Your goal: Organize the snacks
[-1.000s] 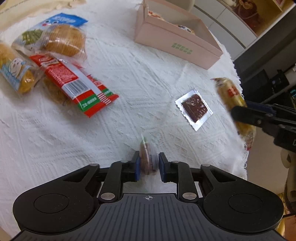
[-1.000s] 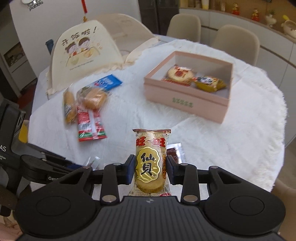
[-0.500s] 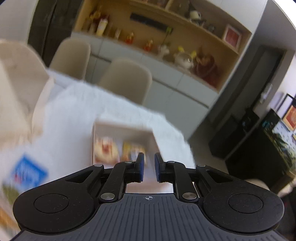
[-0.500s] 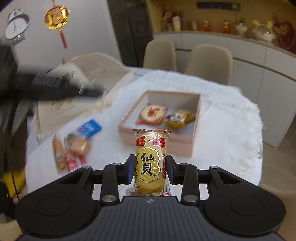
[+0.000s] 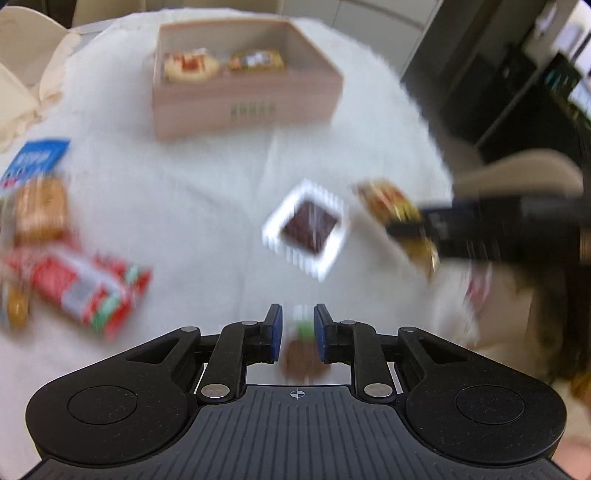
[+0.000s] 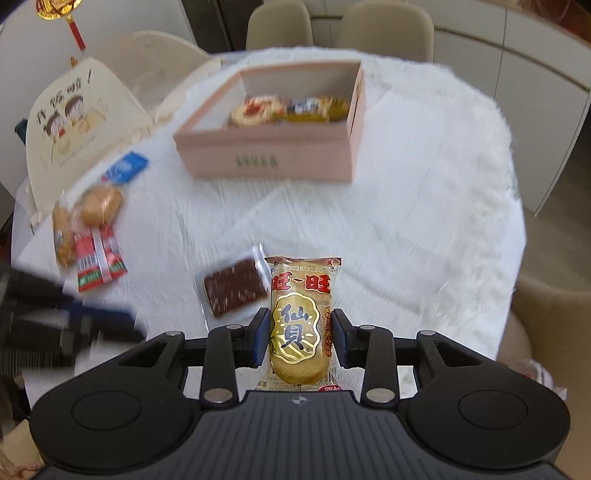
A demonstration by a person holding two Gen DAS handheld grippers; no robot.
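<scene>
- Our right tongs (image 6: pixel 301 334) clamp the yellow rice cracker packet (image 6: pixel 301 325); only this view shows its label.
- Our left tongs (image 5: pixel 297 334) have just been opening; a blurred brown snack (image 5: pixel 300 356) sits between them, grip unclear.
- Beyond, the pink box (image 6: pixel 273 157) on the worktop (image 6: pixel 424 206) holds two snacks.

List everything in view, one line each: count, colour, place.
box: one, pink, open, far middle of the table
packets in box: two, one red-and-cream, one yellow, side by side
brown square: one, clear wrapper, near edge
loose packets: four, blue, tan, orange and red-green, left side
food cover: one, cream with a cartoon, far left
tablecloth: one, white
chairs: at least two, beige, beyond the table
rice cracker packet: one, gold
small snack: one, brown and green, blurred
right gripper: black, shut on the rice cracker packet
left gripper: black, fingers just been opening, small snack between them, not visibly gripped
</scene>
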